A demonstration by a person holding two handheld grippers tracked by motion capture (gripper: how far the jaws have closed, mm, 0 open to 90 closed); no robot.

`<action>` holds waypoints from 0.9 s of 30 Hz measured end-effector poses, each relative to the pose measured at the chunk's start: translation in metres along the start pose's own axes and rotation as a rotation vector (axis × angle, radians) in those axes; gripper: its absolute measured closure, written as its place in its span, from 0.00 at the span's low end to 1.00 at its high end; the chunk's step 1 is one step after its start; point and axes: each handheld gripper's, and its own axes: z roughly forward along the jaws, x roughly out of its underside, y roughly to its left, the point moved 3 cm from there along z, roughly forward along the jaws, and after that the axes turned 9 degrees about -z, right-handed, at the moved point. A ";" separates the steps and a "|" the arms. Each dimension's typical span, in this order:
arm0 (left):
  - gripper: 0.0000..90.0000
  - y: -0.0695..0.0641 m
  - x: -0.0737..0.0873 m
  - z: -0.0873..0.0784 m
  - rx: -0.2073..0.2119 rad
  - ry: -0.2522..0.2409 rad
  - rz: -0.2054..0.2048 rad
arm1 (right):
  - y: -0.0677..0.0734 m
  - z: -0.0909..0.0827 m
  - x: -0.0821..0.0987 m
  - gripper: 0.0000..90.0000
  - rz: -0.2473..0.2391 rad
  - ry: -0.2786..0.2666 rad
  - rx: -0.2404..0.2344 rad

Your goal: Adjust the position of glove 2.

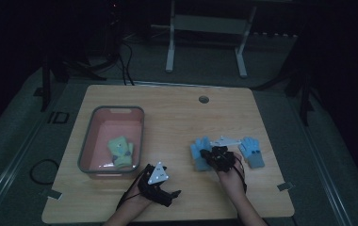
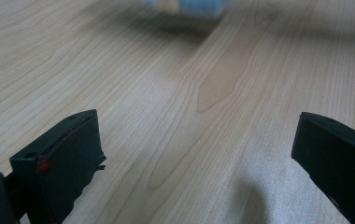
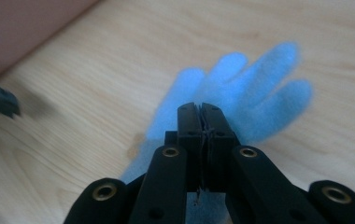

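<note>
the right gripper (image 3: 202,109) is seen with its fingers pressed tight together over a blue glove (image 3: 241,88), which lies flat on the worktop (image 1: 177,117); whether the glove is pinched cannot be told. the left gripper (image 2: 199,149) is held wide open with nothing in it.

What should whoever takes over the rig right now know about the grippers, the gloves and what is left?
Left gripper: open, holding nothing, low over the near table edge.
Right gripper: fingers shut; whether it pinches the blue glove beneath it is unclear.
Second blue glove: flat on the table, to the right.
Done: a green glove lies in the pink bin.
Left, probably: both blue gloves into the bin, left of the right gripper.
</note>
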 end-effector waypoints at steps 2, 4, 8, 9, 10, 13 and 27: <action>0.02 0.000 0.000 0.000 -0.003 0.003 0.005 | 0.000 0.008 0.006 0.97 -0.003 0.018 0.002; 0.02 0.000 0.000 0.000 -0.003 0.003 0.006 | -0.001 0.013 0.009 0.97 -0.008 0.031 0.005; 0.02 0.000 0.000 0.000 -0.002 0.002 0.004 | -0.005 0.024 0.017 0.96 -0.002 0.071 0.015; 0.02 0.000 0.000 0.000 -0.001 0.001 0.001 | -0.006 0.026 0.018 0.95 -0.001 0.073 0.013; 0.02 0.000 0.000 0.000 0.001 0.001 0.001 | -0.007 0.027 0.020 0.95 0.001 0.075 0.009; 0.02 -0.001 0.000 0.000 -0.002 0.004 0.008 | -0.010 0.028 0.023 0.90 0.011 0.062 0.018; 0.02 0.000 0.000 0.000 -0.001 0.005 0.003 | -0.031 -0.012 0.008 0.69 -0.058 -0.011 0.012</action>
